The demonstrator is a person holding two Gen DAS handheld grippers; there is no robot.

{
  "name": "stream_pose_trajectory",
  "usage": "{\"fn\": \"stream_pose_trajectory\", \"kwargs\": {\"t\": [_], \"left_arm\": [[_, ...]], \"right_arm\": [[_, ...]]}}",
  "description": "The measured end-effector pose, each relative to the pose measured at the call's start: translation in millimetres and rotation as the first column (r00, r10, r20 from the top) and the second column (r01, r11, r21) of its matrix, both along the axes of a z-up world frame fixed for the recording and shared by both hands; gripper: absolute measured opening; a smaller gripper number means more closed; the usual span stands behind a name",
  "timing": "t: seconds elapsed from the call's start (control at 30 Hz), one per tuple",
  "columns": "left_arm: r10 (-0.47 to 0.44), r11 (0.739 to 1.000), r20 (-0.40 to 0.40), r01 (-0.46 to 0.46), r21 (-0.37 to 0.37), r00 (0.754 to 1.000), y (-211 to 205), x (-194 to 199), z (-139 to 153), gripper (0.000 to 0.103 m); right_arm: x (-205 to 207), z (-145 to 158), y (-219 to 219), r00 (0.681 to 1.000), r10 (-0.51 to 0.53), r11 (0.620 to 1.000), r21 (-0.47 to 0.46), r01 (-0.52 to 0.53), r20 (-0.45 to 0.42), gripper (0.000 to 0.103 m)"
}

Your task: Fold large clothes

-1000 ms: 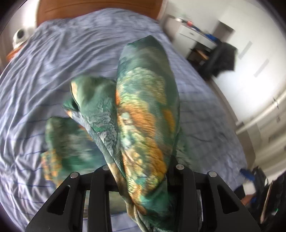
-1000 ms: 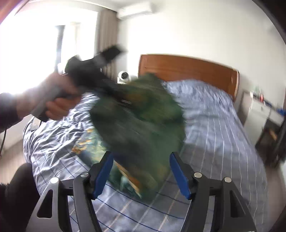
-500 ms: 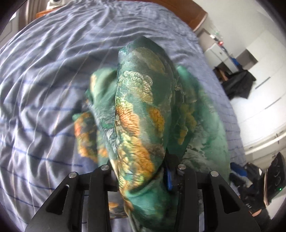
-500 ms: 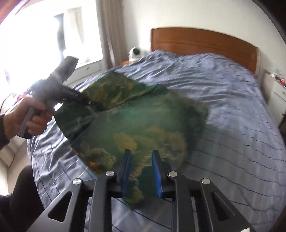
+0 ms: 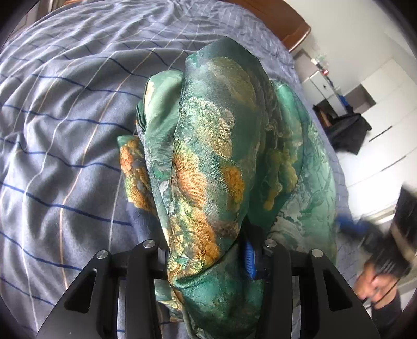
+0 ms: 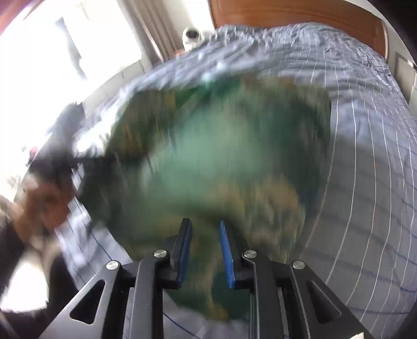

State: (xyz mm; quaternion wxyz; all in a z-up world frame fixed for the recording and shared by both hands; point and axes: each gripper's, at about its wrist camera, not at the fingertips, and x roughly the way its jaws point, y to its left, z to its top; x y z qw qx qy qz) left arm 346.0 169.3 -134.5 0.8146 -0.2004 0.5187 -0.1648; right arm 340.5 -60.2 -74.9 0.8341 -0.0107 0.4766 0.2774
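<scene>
Now green garment clamped in left hand-held gripper; right hand-held gripper pinching it too.

Striped bedspread; wooden headboard; bright window

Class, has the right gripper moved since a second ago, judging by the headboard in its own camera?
Yes. The wooden headboard has slid to the top edge, so the right gripper, shut on the green cloth, has tipped downward toward the bed.
</scene>
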Motion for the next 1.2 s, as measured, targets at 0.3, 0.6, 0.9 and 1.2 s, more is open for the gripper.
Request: {"fn": "stream_pose_trajectory", "kwargs": {"t": [0.3, 0.6, 0.9, 1.2], "left_arm": [[0.009, 1.000, 0.016, -0.009, -0.001, 1.000, 7, -10, -10, 0.044], [0.002, 1.000, 0.017, -0.003, 0.010, 1.000, 9, -13, -11, 0.044], [0.012, 1.000, 0.016, -0.012, 0.002, 1.000, 10, -13, -10, 0.045], [0.055, 0.997, 0.021, -0.056, 0.062, 0.998, 5, -14, 0, 0.060]], "right_arm": [[133, -3, 66, 0.989, -0.149, 0.989, 0.018, 0.149, -0.025, 0.022], [115, -15, 77, 0.994, -0.107, 0.991, -0.079, 0.105, -0.024, 0.023], [-67, 17, 47, 0.994, 0.012, 0.999, -0.053, -0.006, 0.106, 0.023], [-54, -42, 66, 0.995, -0.089, 0.986, -0.140, 0.094, 0.045, 0.024]]}}
